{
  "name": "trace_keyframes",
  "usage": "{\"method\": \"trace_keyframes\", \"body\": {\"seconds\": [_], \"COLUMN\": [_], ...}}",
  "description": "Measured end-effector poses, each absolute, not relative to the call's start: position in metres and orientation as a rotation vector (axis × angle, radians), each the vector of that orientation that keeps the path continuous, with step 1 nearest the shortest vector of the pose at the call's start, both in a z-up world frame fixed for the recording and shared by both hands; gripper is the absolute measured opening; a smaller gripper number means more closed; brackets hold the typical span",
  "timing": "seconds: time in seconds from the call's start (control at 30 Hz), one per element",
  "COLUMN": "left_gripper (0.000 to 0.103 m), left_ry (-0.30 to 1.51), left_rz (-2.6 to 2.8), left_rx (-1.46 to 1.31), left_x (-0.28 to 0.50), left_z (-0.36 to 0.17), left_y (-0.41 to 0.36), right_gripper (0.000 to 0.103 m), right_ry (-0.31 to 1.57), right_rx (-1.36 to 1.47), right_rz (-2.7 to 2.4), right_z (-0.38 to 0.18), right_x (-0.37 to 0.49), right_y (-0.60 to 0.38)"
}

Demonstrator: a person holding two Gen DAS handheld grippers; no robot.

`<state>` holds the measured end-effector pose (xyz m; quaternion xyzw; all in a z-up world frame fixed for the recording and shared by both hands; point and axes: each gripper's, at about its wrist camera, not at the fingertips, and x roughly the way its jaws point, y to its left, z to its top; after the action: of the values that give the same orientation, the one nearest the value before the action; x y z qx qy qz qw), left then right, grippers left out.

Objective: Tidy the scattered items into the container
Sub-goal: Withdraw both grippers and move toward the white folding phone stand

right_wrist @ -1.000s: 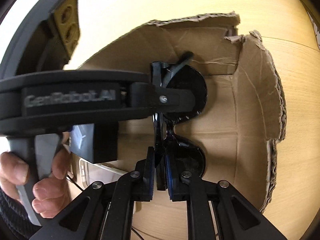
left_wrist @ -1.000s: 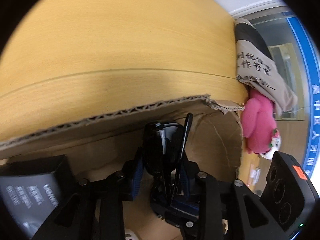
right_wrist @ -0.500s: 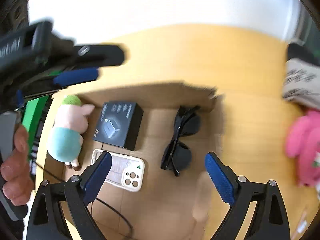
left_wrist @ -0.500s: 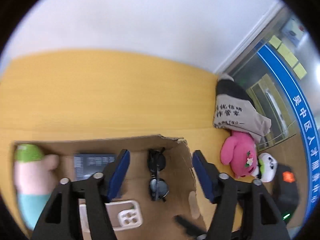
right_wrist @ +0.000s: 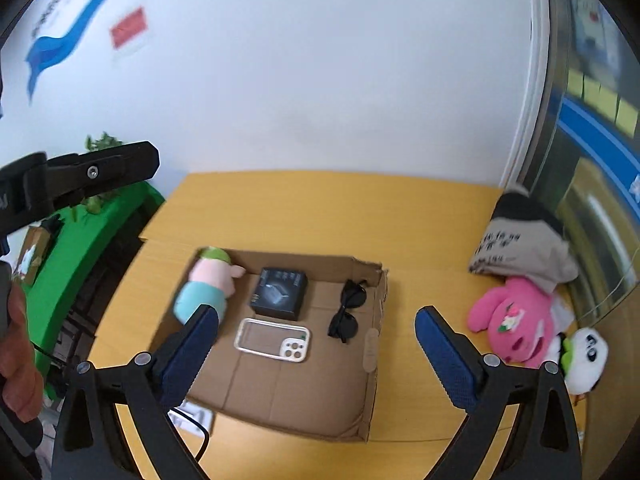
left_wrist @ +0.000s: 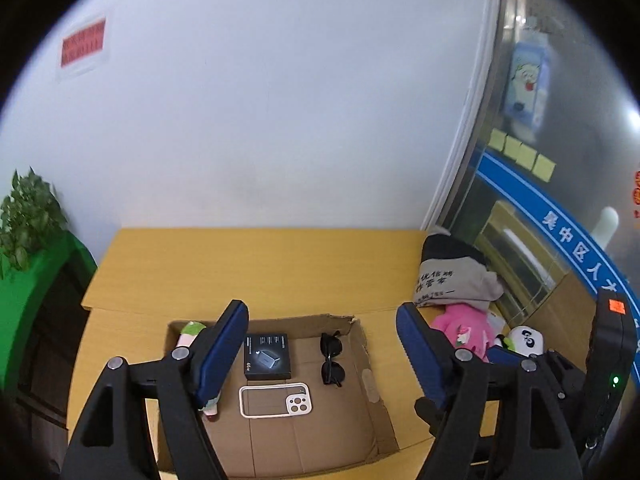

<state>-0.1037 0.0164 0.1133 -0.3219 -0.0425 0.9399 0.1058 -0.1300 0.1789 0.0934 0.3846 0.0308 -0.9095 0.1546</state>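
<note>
A shallow cardboard box [left_wrist: 376, 404] [right_wrist: 372, 368] lies on the yellow table. Inside it lie black sunglasses [left_wrist: 332, 359] [right_wrist: 347, 310], a black packaged box [left_wrist: 267, 356] [right_wrist: 279, 293], a clear phone case [left_wrist: 275, 400] [right_wrist: 274, 339] and a pink and teal plush doll [right_wrist: 204, 286], partly hidden behind my left finger in the left wrist view [left_wrist: 191, 329]. My left gripper [left_wrist: 322, 352] is open and empty, held high above the box. My right gripper [right_wrist: 316, 348] is open and empty, also well above it.
A pink plush [left_wrist: 466, 330] [right_wrist: 512, 320], a panda plush [left_wrist: 526, 340] [right_wrist: 586, 354] and a printed grey bag [left_wrist: 456, 280] [right_wrist: 520, 244] lie at the table's right side by a glass wall. A green cabinet with a plant [left_wrist: 28, 264] [right_wrist: 88, 224] stands left. A cable and paper [right_wrist: 196, 420] lie before the box.
Both grippers held the sunglasses inside the box, then opened and let them go. Both have since pulled back and up, far above the box.
</note>
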Motion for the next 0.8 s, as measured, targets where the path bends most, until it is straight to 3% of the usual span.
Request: {"method": "trace_keyframes", "body": {"seconds": [0.3, 0.8], "left_gripper": [0.078, 0.078], "left_ry": [-0.089, -0.109], "left_rz": [2.807, 2.834], "left_rx": [-0.826, -0.817], "left_x": [0.006, 0.088], "left_z": [0.165, 0.175], "left_y": [0.022, 0.020], "right_gripper": [0.102, 0.102], "right_ry": [0.149, 0.180], "right_rx": [0.925, 0.935], "right_rz": [-2.644, -2.632], "right_z": [0.162, 0.180], "right_x": [-0.030, 0.043], "right_y": [0.172, 0.180]}}
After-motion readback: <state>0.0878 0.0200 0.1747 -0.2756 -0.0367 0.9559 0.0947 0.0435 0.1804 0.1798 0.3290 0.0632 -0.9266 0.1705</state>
